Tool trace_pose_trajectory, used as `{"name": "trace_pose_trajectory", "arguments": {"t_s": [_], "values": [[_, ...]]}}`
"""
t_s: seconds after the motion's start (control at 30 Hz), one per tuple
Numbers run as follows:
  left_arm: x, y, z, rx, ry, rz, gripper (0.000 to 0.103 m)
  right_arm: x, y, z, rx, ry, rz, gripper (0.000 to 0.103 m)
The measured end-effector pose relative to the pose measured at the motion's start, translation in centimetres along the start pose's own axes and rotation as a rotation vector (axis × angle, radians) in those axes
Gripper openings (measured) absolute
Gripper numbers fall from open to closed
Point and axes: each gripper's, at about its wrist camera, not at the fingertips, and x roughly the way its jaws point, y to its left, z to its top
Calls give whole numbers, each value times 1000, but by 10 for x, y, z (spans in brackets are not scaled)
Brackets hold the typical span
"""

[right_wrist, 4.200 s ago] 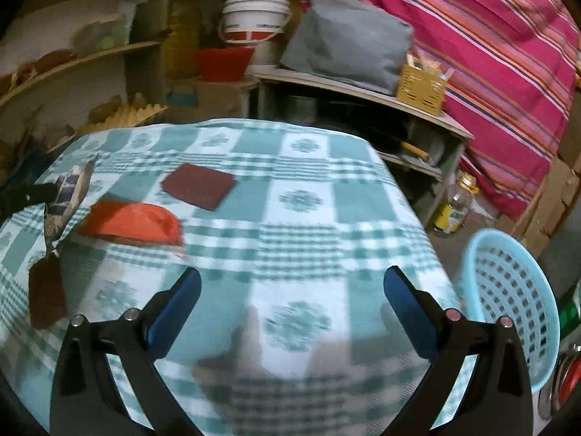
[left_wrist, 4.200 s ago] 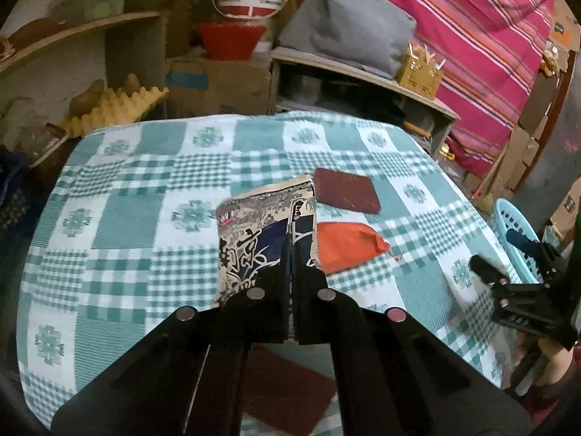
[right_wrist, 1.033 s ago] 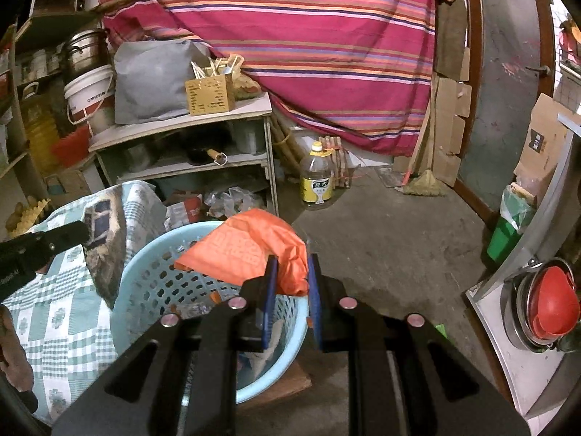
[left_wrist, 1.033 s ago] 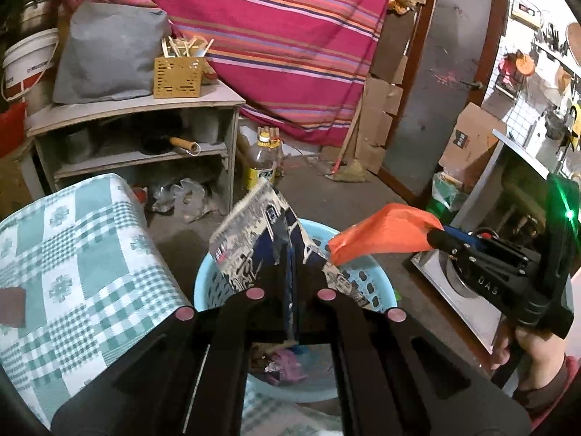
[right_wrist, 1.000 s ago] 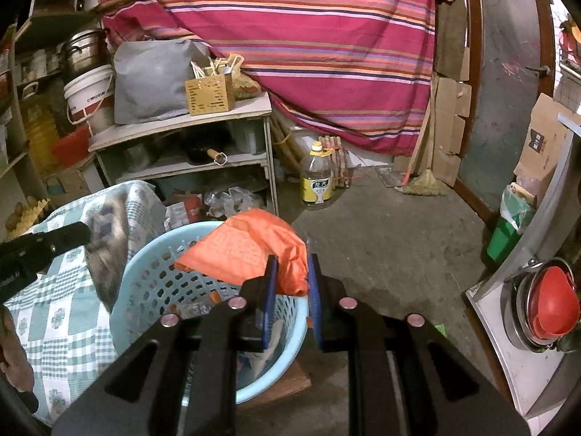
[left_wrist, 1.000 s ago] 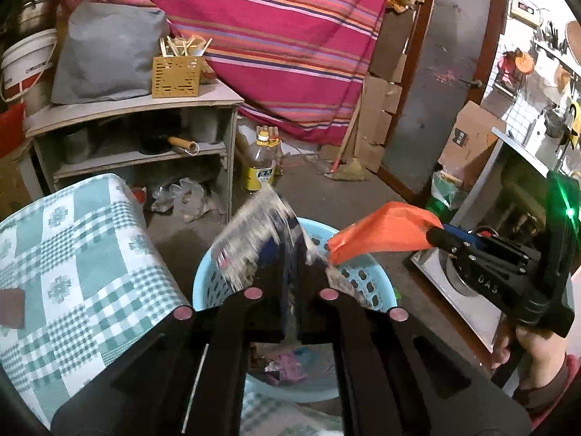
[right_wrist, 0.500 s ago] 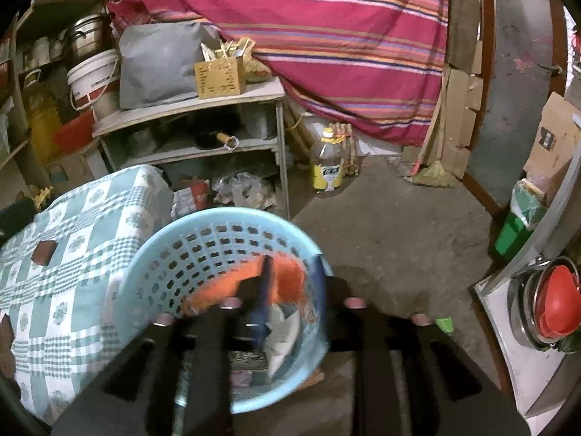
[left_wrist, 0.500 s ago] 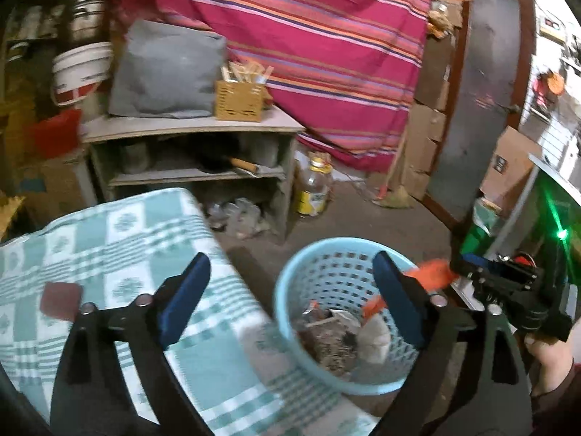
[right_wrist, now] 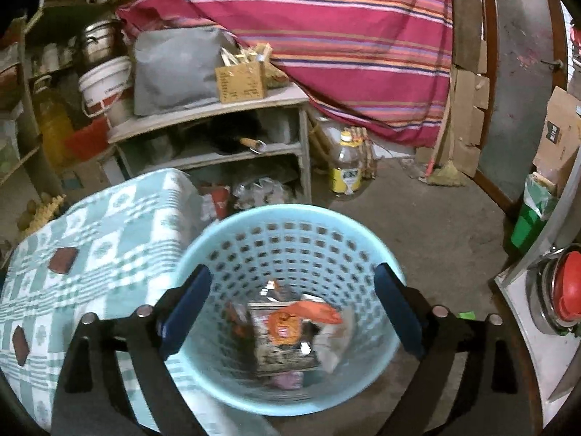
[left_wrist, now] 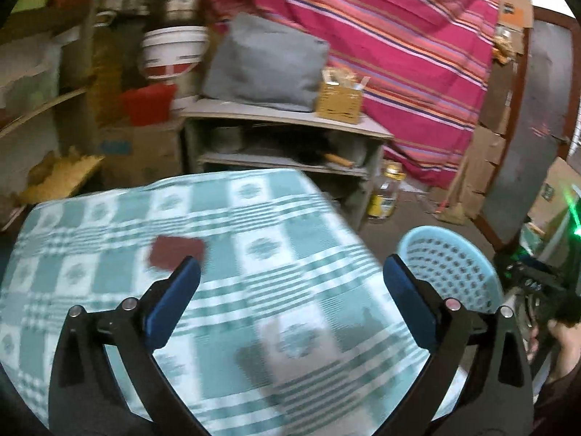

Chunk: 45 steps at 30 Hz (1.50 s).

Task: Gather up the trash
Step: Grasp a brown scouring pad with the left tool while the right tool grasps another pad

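1. The trash we are collecting sits in two places. The orange wrapper (right_wrist: pixel 315 310) and the printed packet (right_wrist: pixel 281 345) lie at the bottom of the light blue basket (right_wrist: pixel 290 218), with a few other scraps beside them.
2. Two dark red pieces are left on the table: one (right_wrist: pixel 64 260) near the middle of the checked tablecloth (left_wrist: pixel 254 225), the other (right_wrist: pixel 20 339) close to its near edge in the right wrist view. The left wrist view shows only the first (left_wrist: pixel 177 252), blurred.
3. Our right gripper (right_wrist: pixel 293 305) hangs directly over the basket mouth. Its jaws have just been opening and stand wide with nothing between them, so we judge the orange wrapper below is the load they let go.
4. Our left gripper (left_wrist: pixel 290 279) points down over the table, just short of the dark red piece. Its jaws have likewise just been opening and are spread wide and empty, ready for the next pick.
5. The basket stands on the floor just beside the table's corner, which keeps each carry short.
6. Further out are a wooden shelf (right_wrist: pixel 203 109) with a grey cushion (left_wrist: pixel 265 69) and a small wicker box (left_wrist: pixel 339 100), a white bucket (left_wrist: pixel 170 52), an oil bottle (right_wrist: pixel 345 167) on the floor, and a striped pink cloth (right_wrist: pixel 345 36) behind.
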Motion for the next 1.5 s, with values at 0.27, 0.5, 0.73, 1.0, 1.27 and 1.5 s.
{"name": "trace_pose_trajectory", "arguments": {"t_s": [0.27, 0.5, 0.73, 1.0, 1.27, 1.5], "values": [[-27, 87, -43, -45, 8, 188, 97, -16, 83, -32, -55, -35, 77, 92], [-23, 145, -88, -125, 81, 282, 97, -26, 148, -63, -102, -59, 144, 96], [2, 175, -119, -229, 182, 337, 97, -11, 179, -87, -209, -26, 121, 96], [16, 190, -127, -321, 254, 346, 97, -1, 172, -91, -175, 25, 136, 96], [22, 181, -125, -249, 278, 383, 85, 4, 174, -93, -171, 46, 152, 96], [23, 178, -124, -205, 298, 381, 78, 7, 177, -96, -178, 57, 156, 96]]}}
